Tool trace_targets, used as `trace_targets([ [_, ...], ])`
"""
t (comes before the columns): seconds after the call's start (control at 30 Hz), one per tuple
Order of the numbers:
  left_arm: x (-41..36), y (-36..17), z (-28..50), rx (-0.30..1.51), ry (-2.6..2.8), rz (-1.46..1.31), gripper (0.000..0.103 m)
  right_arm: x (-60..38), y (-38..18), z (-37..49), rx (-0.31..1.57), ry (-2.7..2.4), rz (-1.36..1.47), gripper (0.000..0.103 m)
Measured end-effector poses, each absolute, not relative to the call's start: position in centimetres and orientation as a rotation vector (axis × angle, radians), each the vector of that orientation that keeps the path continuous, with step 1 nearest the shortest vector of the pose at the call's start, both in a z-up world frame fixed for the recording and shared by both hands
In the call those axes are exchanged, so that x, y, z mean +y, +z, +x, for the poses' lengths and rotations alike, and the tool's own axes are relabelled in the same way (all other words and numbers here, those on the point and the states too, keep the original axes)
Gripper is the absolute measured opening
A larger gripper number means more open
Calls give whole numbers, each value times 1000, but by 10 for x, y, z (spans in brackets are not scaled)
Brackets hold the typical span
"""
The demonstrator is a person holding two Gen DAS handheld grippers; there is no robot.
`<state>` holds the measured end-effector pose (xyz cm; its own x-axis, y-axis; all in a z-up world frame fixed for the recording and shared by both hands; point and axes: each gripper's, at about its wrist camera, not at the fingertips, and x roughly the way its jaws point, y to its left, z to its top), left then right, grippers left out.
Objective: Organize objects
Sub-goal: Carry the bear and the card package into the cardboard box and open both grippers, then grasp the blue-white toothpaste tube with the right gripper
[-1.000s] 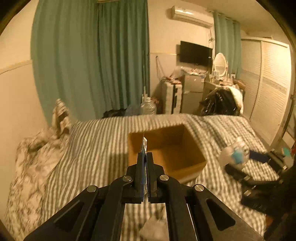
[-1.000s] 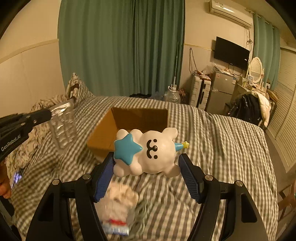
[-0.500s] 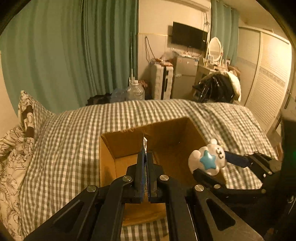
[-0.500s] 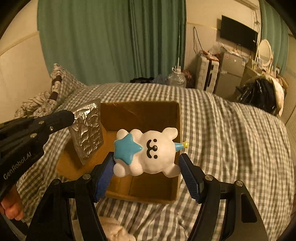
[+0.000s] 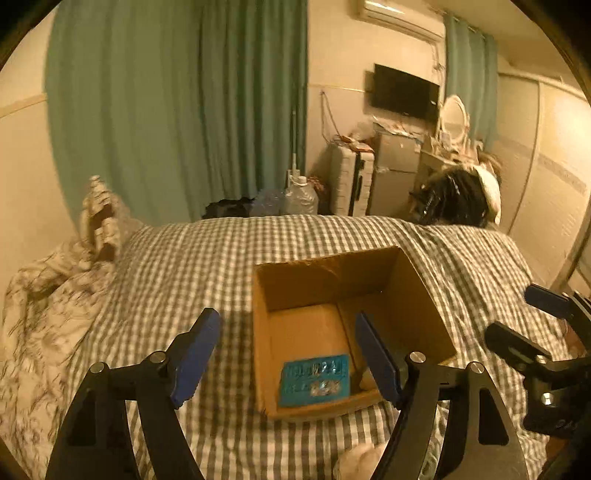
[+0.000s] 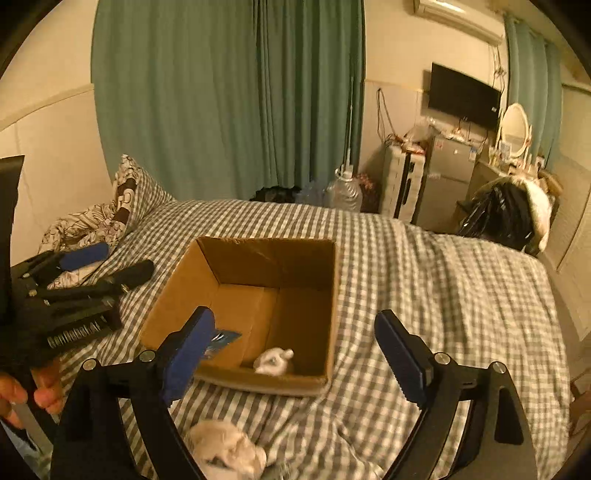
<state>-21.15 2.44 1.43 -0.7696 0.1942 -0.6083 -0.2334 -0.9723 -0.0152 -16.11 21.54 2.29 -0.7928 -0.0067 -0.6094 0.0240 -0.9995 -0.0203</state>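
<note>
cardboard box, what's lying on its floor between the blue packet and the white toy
Nothing: in the right wrist view, bare floor of the cardboard box separates the blue packet from the white toy.

Warm, dim yellow light. Green curtains (image 6: 236, 96) hang across the upper left and centre; a second green pair (image 6: 532, 62) at upper right. Cream walls. Air conditioner (image 5: 400, 16) along the top edge. Black wall-mounted television (image 6: 463, 96) right of centre, oval mirror (image 6: 514, 127) just beside it. Below them a white suitcase (image 6: 399, 184) and a small grey fridge (image 6: 448, 173). Bed under a grey checked cover (image 6: 424, 277) fills the lower frame; patterned pillow (image 6: 125, 199) at left. Pale sliding wardrobe doors (image 5: 554, 166) at far right.
</note>
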Motion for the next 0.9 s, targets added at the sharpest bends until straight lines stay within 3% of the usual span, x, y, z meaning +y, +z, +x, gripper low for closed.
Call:
trace_targets([
  [0.1, 7, 23, -188, 65, 2793, -950, 83, 212, 34, -132, 95, -2985, 998, 92],
  [0.17, -5, 28, -167, 59, 2823, -943, 94, 209, 38, -109, 129, -2994, 991, 93],
  [0.23, -13, 32, -152, 52, 2841, -927, 98, 205, 39, -88, 151, -2991, 988, 96],
  [0.47, -27, 14, -94, 59, 2846, -939, 101, 192, 5, -46, 138, -2940, 1093, 99],
  [0.9, -24, -91, -47, 141, 2827, -1162, 101, 168, -106, -35, 2, -2716, 1437, 100],
])
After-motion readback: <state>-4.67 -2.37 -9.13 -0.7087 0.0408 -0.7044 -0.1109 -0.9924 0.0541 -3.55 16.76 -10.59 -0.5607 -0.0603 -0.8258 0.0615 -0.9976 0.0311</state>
